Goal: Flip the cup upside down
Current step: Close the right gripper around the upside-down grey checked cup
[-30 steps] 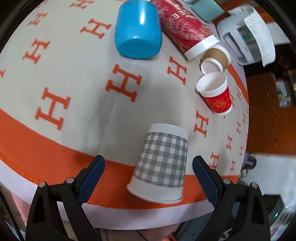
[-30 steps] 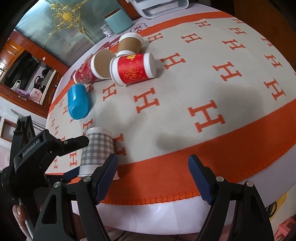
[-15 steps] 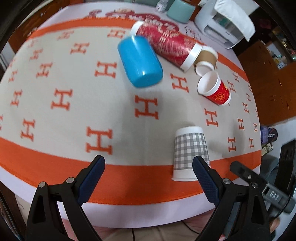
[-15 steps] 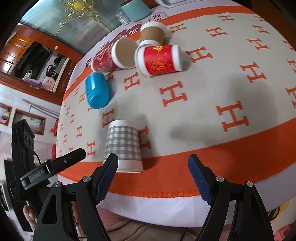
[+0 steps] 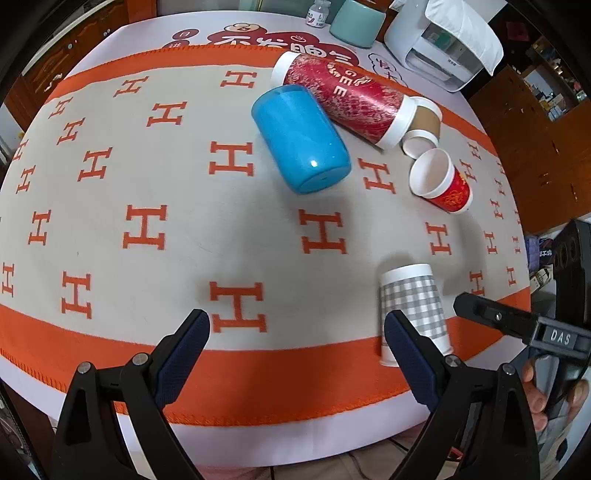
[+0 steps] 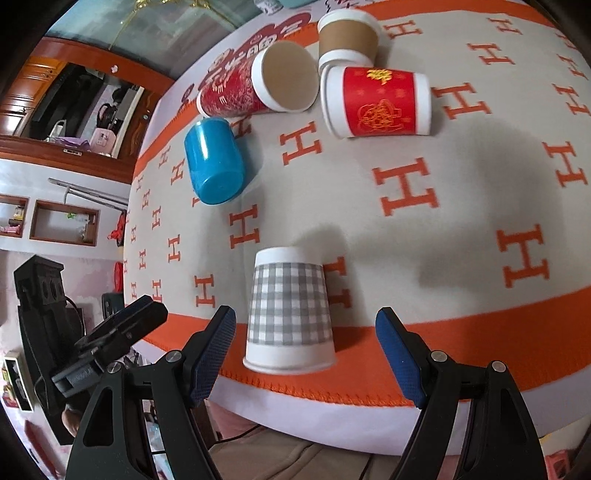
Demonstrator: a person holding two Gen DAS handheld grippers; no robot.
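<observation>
A grey-checked paper cup (image 5: 413, 306) stands upside down, rim on the orange band near the table's front edge; it also shows in the right wrist view (image 6: 289, 310). My left gripper (image 5: 295, 343) is open and empty, and the cup stands just beyond its right fingertip. My right gripper (image 6: 304, 343) is open and empty, with the cup's rim just ahead of its fingertips, left of centre and untouched. The right gripper's body (image 5: 517, 325) shows at the right of the left wrist view.
A blue cup (image 5: 301, 138), a tall red cup (image 5: 347, 96), a brown cup (image 6: 347, 35) and a small red cup (image 5: 441, 181) lie on their sides farther back on the H-patterned cloth (image 5: 147, 184). A white appliance (image 5: 443, 44) and a teal canister (image 5: 356, 18) stand at the far edge.
My left gripper has pulled back and left, away from the checked cup it straddled. My right gripper has swung left and now faces that cup. The cup stays upside down.
</observation>
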